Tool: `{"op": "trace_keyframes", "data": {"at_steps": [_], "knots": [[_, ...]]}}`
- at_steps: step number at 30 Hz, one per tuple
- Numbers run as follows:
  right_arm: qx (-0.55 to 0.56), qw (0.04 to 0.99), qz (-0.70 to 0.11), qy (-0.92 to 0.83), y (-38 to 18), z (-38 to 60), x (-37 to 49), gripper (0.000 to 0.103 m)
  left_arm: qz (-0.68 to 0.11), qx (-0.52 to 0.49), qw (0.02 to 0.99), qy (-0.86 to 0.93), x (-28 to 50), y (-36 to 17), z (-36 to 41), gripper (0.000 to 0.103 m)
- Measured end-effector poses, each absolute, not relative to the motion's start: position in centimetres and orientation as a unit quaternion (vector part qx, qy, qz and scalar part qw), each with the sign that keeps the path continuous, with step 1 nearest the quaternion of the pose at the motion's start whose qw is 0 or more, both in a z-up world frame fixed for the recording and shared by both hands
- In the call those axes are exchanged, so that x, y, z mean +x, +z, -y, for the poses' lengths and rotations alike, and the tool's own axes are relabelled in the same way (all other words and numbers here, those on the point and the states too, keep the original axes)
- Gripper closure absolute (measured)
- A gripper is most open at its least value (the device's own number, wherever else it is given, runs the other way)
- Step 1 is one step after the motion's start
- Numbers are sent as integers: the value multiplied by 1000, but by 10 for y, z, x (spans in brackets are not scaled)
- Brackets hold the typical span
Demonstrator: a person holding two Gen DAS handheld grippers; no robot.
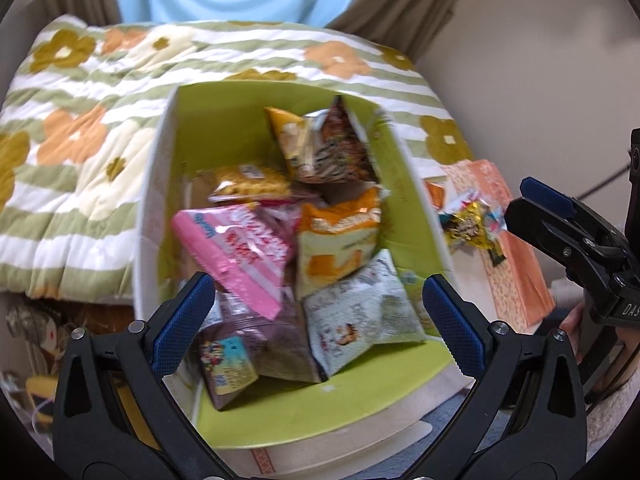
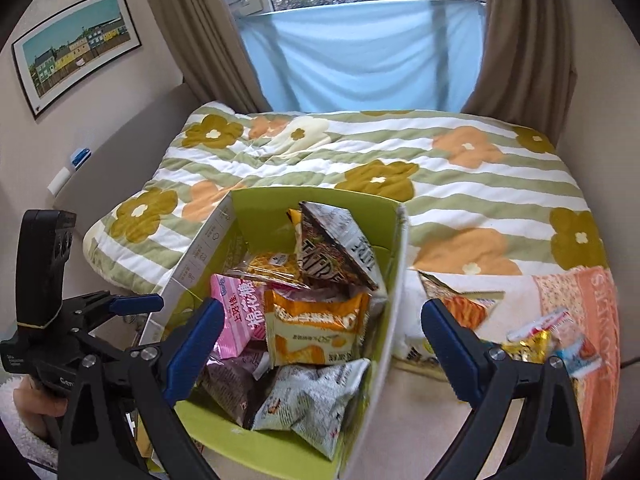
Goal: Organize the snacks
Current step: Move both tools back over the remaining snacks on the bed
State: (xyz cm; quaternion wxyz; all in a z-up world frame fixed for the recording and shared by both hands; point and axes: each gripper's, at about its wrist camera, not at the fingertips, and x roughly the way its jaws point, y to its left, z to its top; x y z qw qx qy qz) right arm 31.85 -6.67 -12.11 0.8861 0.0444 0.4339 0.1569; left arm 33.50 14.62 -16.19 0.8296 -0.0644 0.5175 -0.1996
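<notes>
1. Both claws gape apart, empty: left claw (image 1: 320, 320), right claw (image 2: 320, 344).
2. Snack box (image 2: 200, 256) sits under both claws; loose snacks (image 2: 536, 340) lie just right of the right claw.
3. Risk: the piled packets look unstable, so a careless drop could spill them.

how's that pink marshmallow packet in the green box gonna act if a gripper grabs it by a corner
The pink packet looks puffy and glossy, so it is probably light and may slip between the pads. Its film looks soft; it would likely crumple and droop rather than stay flat. It lies propped on other bags in the green box, so lifting it may shift them.
</notes>
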Motion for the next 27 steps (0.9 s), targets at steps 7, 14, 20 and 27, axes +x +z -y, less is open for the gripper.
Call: {"op": "trace_keyframes", "data": {"at_steps": [7,14,20,27], "knots": [[47,901,-421,98,-99,113,285,5,-500,-64,831,-236,323,-149,-108,0],[74,912,-401,43,-89,193,268,5,-494,-57,831,-247,315,-140,-47,0],[77,909,-409,36,-97,266,280,5,-506,-78,828,-228,315,-148,26,0],[75,894,-436,70,-120,338,300,5,-525,-35,826,-201,319,-168,114,0]]}}
